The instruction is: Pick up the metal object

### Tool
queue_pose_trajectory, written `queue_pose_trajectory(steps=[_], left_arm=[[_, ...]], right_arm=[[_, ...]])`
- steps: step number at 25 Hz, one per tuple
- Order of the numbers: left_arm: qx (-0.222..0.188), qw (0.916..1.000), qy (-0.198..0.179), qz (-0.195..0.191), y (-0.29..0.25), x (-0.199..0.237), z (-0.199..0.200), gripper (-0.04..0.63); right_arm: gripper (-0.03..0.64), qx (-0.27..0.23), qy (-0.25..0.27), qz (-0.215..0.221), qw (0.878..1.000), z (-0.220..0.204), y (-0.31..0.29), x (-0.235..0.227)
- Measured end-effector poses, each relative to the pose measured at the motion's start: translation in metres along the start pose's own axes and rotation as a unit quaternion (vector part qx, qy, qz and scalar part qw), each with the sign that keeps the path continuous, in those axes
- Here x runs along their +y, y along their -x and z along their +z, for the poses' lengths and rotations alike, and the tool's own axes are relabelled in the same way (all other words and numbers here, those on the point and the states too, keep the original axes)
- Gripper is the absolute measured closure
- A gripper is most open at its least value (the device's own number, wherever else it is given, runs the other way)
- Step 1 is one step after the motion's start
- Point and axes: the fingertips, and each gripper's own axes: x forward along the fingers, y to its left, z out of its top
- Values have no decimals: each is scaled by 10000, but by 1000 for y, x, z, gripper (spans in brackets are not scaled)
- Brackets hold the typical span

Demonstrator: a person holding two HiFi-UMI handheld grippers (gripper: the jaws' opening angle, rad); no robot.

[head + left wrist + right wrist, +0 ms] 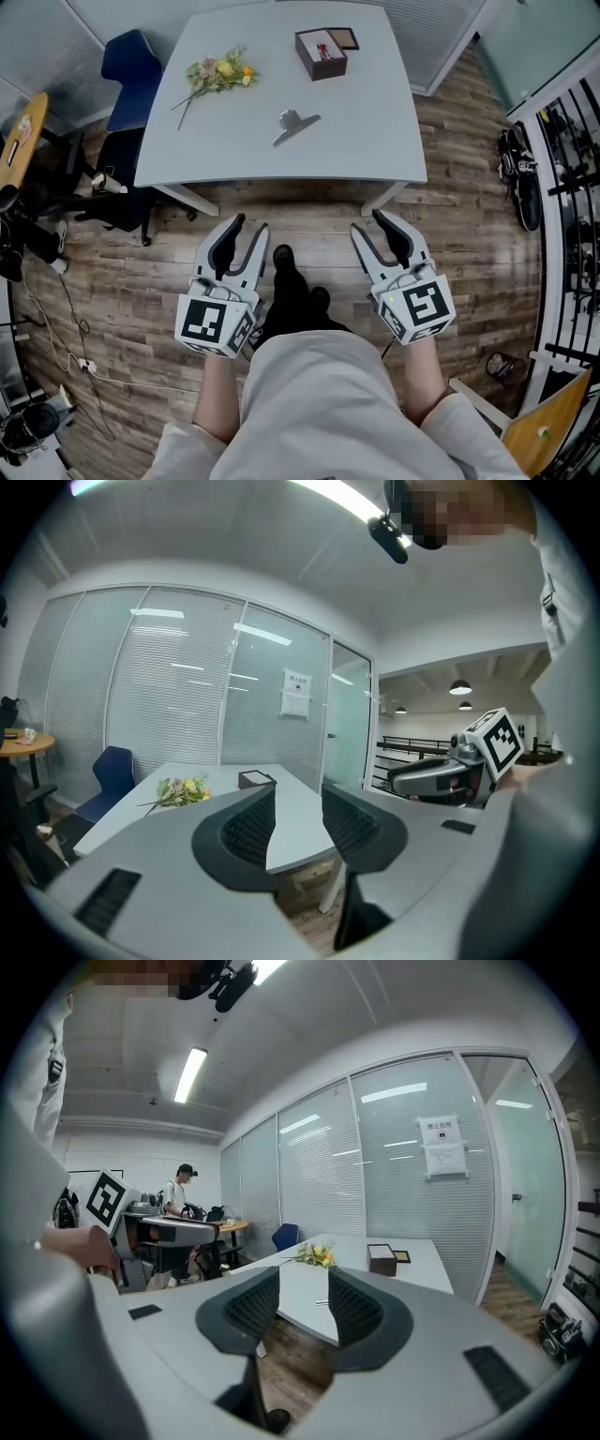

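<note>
Left gripper and right gripper: jaws of each stand apart with nothing between them, both held over the wood floor just short of the near edge of the desk. Judged not begun: the approach, the closing on the piece and the lift all remain. Metal object lies flat and untouched near the desk's middle, with the flowers and box toward the desk's far side. Only the head view shows it plainly, while the right gripper view alone shows a person standing well apart from the desk.

Bright ceiling light, fisheye-warped edges
</note>
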Motion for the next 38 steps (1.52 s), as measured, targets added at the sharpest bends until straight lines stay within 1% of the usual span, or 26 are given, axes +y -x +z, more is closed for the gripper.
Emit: queue_pose_trajectory(steps=[10, 17, 22, 29, 38], left_arm=[[84, 10000, 35, -21, -36, 41, 3, 410], [162, 9998, 68, -59, -75, 71, 6, 407], [260, 9995, 106, -123, -104, 93, 7, 399], [328, 9989, 122, -309, -134, 116, 10, 390], [351, 9978, 200, -527, -155, 154, 11, 390]], right_arm=[[440, 147, -55, 138, 9998, 9, -54, -9], [436, 135, -117, 182, 9997, 22, -99, -30], [436, 182, -71, 224, 9996, 33, -129, -41], [436, 287, -46, 108, 9995, 45, -162, -55], [436, 393, -37, 36, 9992, 49, -206, -51]])
